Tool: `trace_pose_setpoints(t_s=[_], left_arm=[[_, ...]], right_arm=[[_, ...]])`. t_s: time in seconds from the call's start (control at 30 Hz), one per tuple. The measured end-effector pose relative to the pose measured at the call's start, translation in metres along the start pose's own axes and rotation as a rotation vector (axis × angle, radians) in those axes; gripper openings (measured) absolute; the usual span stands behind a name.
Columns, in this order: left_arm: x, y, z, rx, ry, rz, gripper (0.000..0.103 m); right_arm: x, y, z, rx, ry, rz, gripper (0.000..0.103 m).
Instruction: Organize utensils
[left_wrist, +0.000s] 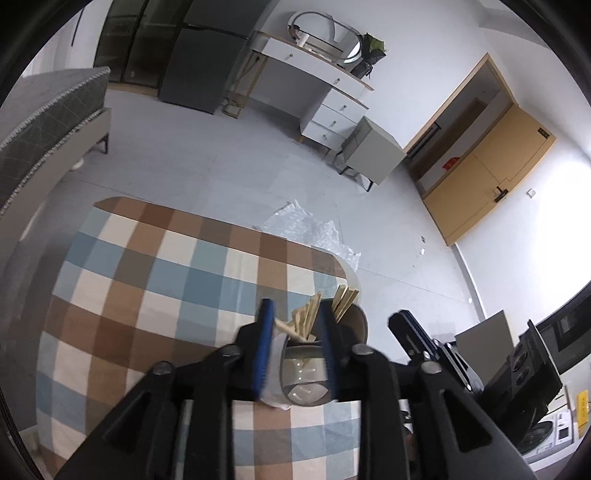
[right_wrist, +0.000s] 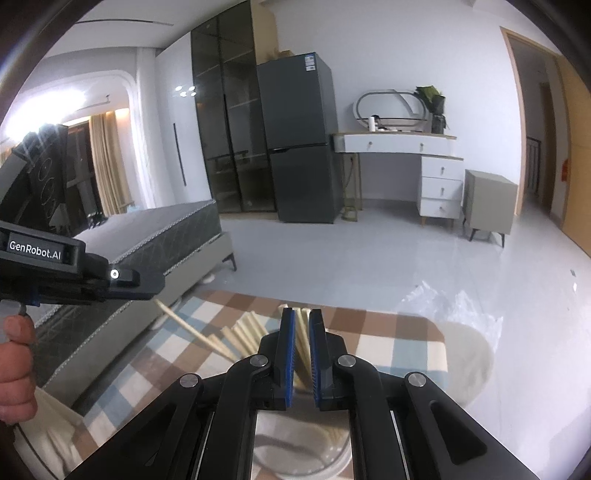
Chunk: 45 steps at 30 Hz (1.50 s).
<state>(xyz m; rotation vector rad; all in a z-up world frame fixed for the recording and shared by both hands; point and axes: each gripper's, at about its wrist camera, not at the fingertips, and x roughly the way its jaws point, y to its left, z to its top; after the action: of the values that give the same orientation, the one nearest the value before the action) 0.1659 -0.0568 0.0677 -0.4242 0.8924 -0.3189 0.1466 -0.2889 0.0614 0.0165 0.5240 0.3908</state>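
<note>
**Even indoor light, strong fisheye warp, blur close to the lens**

Both views are lit brightly and evenly by cool, diffuse light. In the right wrist view, an overexposed glare is seen at the upper left, where a bright opening beside the curtains (right_wrist: 107, 162) is blown out to white. In the left wrist view, a washed-out patch is seen on the wall (left_wrist: 546, 206) at the right. Only soft shadows are cast under the furniture. Straight lines are bent heavily toward the edges, and each frame is ringed by a dark vignette. The checked tablecloth (left_wrist: 155, 280) is smeared at the lower left, and nearby gripper parts are rendered soft.
</note>
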Motion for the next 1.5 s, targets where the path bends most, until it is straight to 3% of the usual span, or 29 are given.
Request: trace_pose_setpoints(t_s=[0.17, 0.33, 0.47, 0.6, 0.77, 0.83, 1.0, 1.27, 1.33, 1.5], left_arm=[[-0.018, -0.006, -0.009, 0.032, -0.026, 0.037, 0.039], [-0.041, -0.013, -0.019, 0.082, -0.069, 0.085, 0.048], [-0.059, -0.018, -0.027, 0.122, -0.096, 0.11, 0.05], [-0.08, -0.023, -0.037, 0.163, -0.135, 0.137, 0.065], [-0.108, -0.029, -0.051, 0.213, -0.205, 0.159, 0.071], [-0.117, -0.03, -0.056, 0.227, -0.232, 0.17, 0.08], [-0.137, -0.03, -0.067, 0.253, -0.291, 0.183, 0.083], [-0.162, -0.019, -0.083, 0.275, -0.418, 0.219, 0.098], [-0.165, -0.015, -0.087, 0.277, -0.442, 0.226, 0.099], [-0.164, -0.005, -0.102, 0.29, -0.484, 0.245, 0.101]], right_arm=[[-0.017, 0.003, 0.0, 0.03, -0.002, -0.018, 0.01], [-0.04, 0.01, 0.002, 0.048, -0.022, -0.035, 0.024], [-0.061, 0.019, 0.003, 0.06, -0.047, -0.029, 0.028], [-0.084, 0.034, 0.004, 0.05, -0.085, -0.024, 0.034], [-0.112, 0.049, 0.005, 0.056, -0.136, -0.025, 0.043], [-0.123, 0.055, 0.005, 0.055, -0.157, -0.026, 0.044], [-0.145, 0.067, 0.002, 0.047, -0.197, -0.034, 0.054], [-0.174, 0.087, -0.006, 0.039, -0.272, -0.039, 0.072], [-0.179, 0.091, -0.009, 0.031, -0.288, -0.046, 0.082], [-0.183, 0.099, -0.021, 0.025, -0.31, -0.056, 0.09]])
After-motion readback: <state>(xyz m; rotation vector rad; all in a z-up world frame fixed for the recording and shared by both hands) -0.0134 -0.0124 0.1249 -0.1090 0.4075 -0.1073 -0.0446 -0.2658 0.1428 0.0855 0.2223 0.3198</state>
